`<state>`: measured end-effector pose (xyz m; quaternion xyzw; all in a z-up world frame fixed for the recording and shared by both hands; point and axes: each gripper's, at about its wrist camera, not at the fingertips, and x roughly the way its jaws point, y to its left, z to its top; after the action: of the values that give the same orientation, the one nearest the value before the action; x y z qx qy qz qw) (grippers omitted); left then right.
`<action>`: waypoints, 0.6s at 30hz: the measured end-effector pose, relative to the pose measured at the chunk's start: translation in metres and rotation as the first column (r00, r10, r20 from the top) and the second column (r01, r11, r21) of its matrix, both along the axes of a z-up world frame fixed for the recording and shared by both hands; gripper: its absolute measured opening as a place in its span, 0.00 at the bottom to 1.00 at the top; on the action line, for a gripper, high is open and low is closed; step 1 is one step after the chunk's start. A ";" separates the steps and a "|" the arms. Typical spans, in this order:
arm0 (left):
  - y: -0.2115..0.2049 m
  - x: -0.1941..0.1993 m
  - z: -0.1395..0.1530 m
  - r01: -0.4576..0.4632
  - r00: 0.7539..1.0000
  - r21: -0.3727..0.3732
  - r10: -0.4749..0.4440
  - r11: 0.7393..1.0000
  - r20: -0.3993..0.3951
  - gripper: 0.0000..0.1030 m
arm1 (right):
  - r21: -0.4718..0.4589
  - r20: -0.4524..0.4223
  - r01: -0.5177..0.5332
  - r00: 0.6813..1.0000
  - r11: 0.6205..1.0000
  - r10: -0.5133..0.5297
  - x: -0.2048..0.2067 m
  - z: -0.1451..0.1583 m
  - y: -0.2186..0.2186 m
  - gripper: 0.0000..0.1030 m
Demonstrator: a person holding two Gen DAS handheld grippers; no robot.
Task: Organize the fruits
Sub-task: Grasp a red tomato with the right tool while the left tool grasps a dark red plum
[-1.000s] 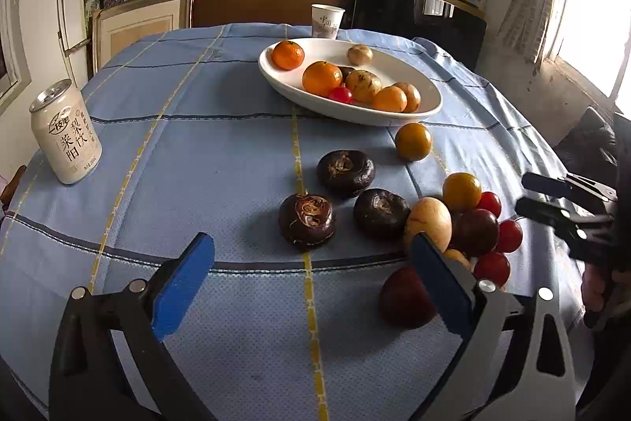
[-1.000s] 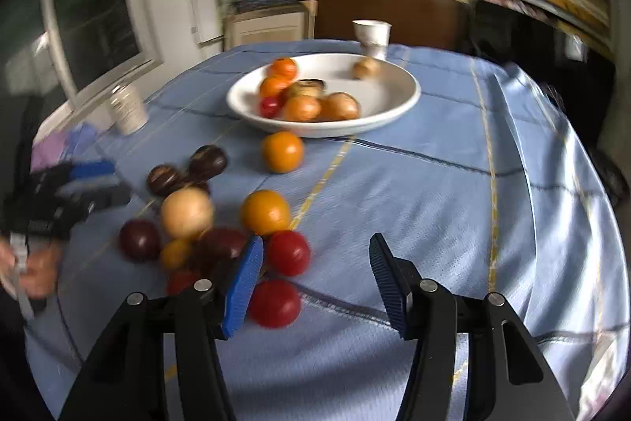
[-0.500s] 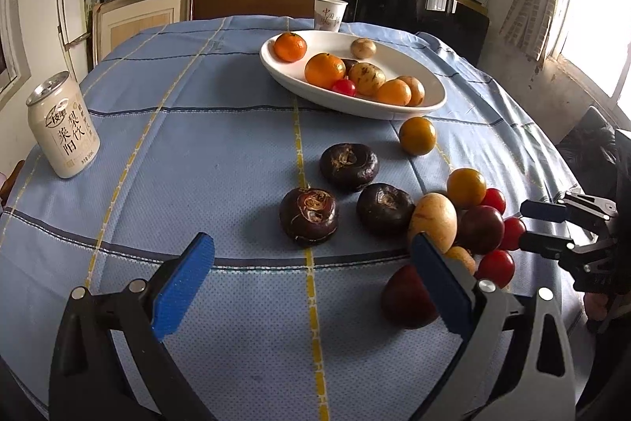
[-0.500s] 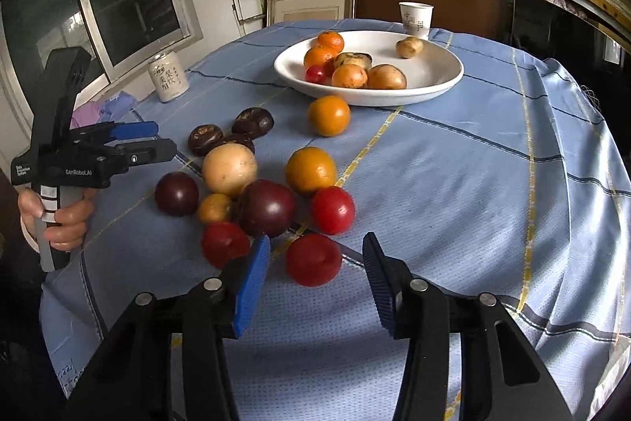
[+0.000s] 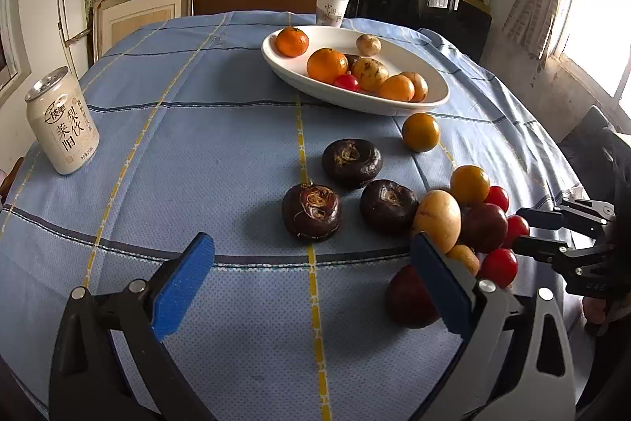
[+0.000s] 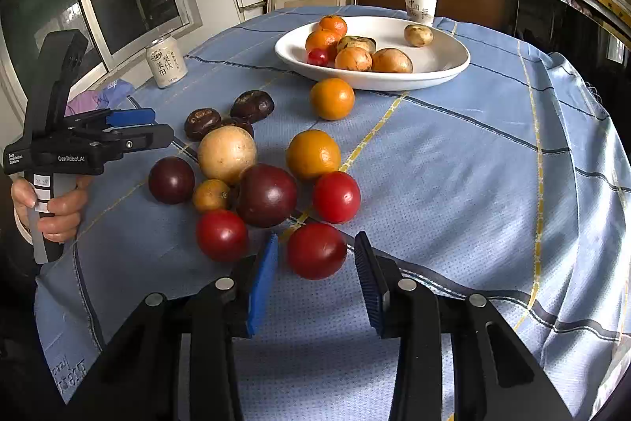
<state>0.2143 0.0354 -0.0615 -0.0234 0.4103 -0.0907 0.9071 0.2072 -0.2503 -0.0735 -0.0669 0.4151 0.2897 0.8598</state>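
The right hand-held gripper [image 6: 315, 279] is open around the nearest red fruit [image 6: 316, 250] on the worktop [image 6: 453, 176]; the left hand-held gripper [image 5: 311, 279] hangs open, empty. Closing off-centre could squirt this round fruit into the touching cluster, scattering it from the bowl [image 6: 441, 73].

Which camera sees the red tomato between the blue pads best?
The right wrist view. The round red tomato sits whole and close between the open right tool, nothing covering it. In the left wrist view the same tomato is small near the edge, partly behind the left tool's blue pad.
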 end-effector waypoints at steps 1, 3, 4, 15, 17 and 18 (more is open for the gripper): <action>0.000 0.000 0.000 0.000 1.000 0.001 0.000 1.000 -0.001 0.95 | -0.002 0.000 0.001 1.000 1.000 -0.001 0.000 0.000 0.000 0.39; -0.001 0.000 -0.001 0.001 1.000 0.003 -0.001 1.000 -0.002 0.95 | -0.007 -0.001 0.001 1.000 1.000 -0.001 0.000 -0.001 0.001 0.39; -0.001 0.000 -0.001 0.001 1.000 0.004 -0.001 1.000 -0.003 0.95 | -0.009 -0.002 0.000 1.000 1.000 0.000 0.000 -0.001 0.001 0.39; -0.017 -0.013 0.002 0.236 0.971 -0.071 -0.237 0.969 -0.010 0.95 | 0.068 -0.041 0.060 0.998 0.996 -0.058 0.010 -0.001 -0.014 0.30; -0.029 -0.027 0.006 0.325 0.945 -0.036 -0.324 0.945 0.035 0.95 | 0.078 -0.056 0.095 0.994 0.992 -0.091 0.015 -0.002 -0.020 0.30; -0.036 -0.035 0.008 0.350 0.934 0.009 -0.350 0.937 0.064 0.94 | 0.077 -0.069 0.112 0.992 0.991 -0.107 0.017 -0.004 -0.023 0.31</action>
<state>0.1792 -0.0010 -0.0538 0.0521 0.3784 -0.2520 0.8892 0.2242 -0.2731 -0.0779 0.0000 0.4335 0.2607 0.8626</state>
